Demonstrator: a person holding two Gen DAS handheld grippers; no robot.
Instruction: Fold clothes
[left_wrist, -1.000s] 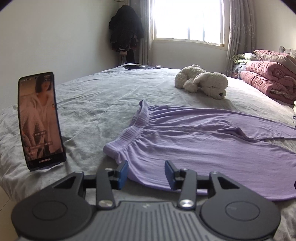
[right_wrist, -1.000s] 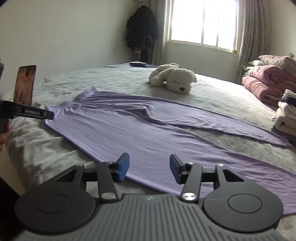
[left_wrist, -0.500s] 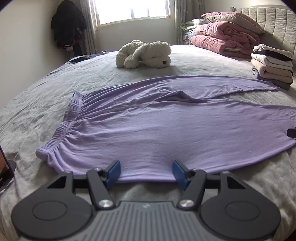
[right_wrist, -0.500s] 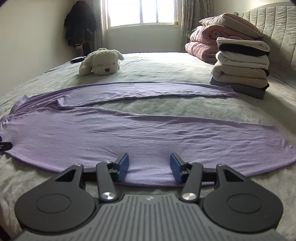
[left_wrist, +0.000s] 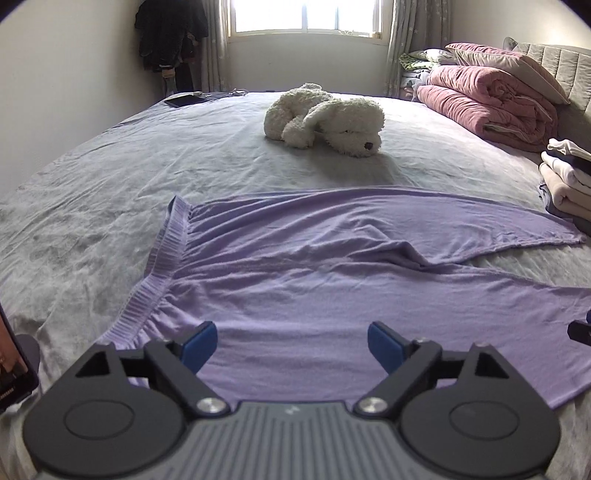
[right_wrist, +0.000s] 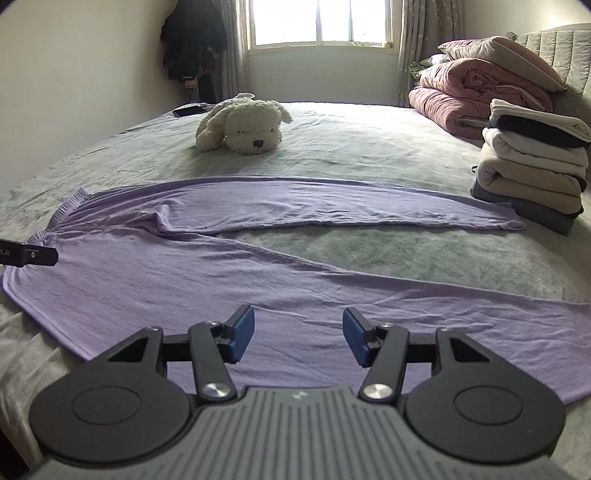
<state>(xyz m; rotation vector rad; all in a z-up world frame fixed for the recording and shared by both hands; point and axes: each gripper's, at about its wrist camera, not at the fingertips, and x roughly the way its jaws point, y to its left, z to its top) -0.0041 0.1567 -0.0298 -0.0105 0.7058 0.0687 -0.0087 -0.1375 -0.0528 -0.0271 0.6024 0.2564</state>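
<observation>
Lilac trousers (left_wrist: 314, 280) lie spread flat on the grey bed, waistband (left_wrist: 162, 258) to the left, legs running right. In the right wrist view the trousers (right_wrist: 221, 280) show both legs, the far leg ending near the clothes stack. My left gripper (left_wrist: 291, 341) is open and empty, over the near hem by the waistband. My right gripper (right_wrist: 298, 334) is open and empty, over the near leg. The left gripper's tip shows in the right wrist view (right_wrist: 33, 256) at the left edge.
A white plush dog (left_wrist: 328, 120) lies beyond the trousers. A stack of folded clothes (right_wrist: 532, 166) stands at the right. Pink quilts (left_wrist: 491, 99) are piled by the headboard. A phone (left_wrist: 11, 365) stands at the left edge. A dark tablet (left_wrist: 183, 99) lies far back.
Both grippers have swung back to the left, so the views turned left. The left gripper has opened wider. The trousers have not moved.
</observation>
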